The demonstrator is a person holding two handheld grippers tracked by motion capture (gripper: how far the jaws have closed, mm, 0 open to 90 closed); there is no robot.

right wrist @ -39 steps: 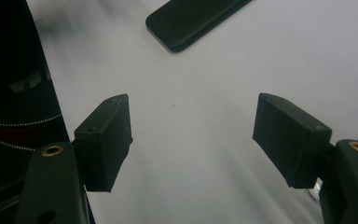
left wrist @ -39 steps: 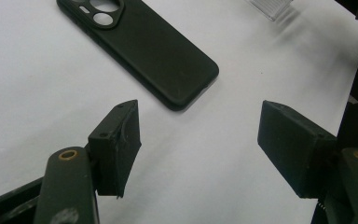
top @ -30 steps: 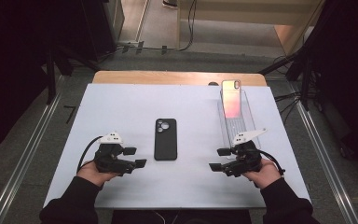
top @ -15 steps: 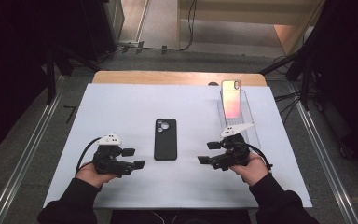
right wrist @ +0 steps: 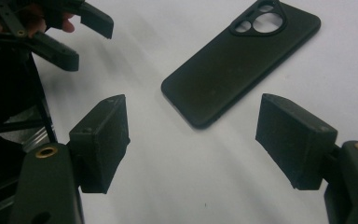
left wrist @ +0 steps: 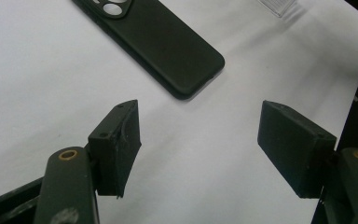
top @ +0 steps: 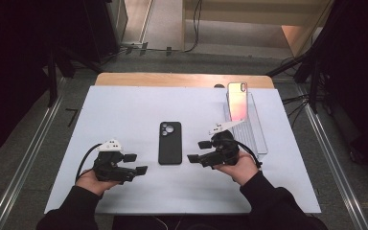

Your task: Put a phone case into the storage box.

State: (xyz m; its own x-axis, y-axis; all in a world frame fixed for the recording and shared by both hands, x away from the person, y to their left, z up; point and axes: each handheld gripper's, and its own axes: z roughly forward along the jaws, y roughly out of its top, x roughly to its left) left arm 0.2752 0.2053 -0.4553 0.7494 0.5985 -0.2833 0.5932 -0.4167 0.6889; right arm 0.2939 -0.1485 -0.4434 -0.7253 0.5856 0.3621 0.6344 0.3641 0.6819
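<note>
1. High view. Black phone case point(top: 170, 143) lies flat at mid-table on the white sheet point(top: 124, 105), camera cut-out at the far end, long axis running away from the person.
2. Left gripper point(top: 135, 163) sits low on the sheet, down and to the left of the case, apart from it. Jaws stand open, nothing between them.
3. Right gripper point(top: 199, 151) is just beside the case's right edge, near its lower end, tips aimed at it. Jaws open and empty; contact with the case is hard to judge here, probably none.
4. A clear stand point(top: 249, 127) at the far right carries a pink phone point(top: 237, 100), well apart from both grippers.
5. Left gripper view. Its two black pads point(left wrist: 116, 147) are spread wide over bare sheet. The case's rounded lower corner lies ahead, beyond the pads, not touching them.
6. Right gripper view. Pads point(right wrist: 100, 140) spread wide over bare sheet; the case's lower end lies ahead between the two lines of the jaws, short of the pads. The left gripper shows at upper left.
</note>
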